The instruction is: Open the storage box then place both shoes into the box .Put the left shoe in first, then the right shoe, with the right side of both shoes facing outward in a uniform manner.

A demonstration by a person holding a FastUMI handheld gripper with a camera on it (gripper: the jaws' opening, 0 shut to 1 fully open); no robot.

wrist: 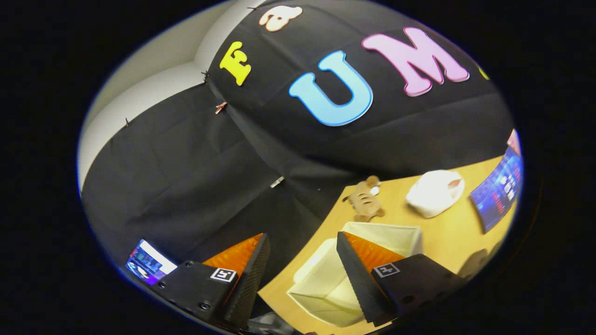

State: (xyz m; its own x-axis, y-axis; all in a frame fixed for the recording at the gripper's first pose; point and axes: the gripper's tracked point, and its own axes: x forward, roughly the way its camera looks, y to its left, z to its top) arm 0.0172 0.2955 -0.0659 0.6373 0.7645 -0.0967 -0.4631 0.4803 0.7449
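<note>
The box [354,265] sits on the table [447,237] around 4 o'clock behind my right fingertip, my gripper [302,260] wide open and empty, tilted hard, so I could easily clip its rim or the toy [366,200] going in.

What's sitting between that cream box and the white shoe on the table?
Nothing: in the gripper view, bare tabletop separates the storage box from the white shoe. The open gripper holds nothing.
</note>
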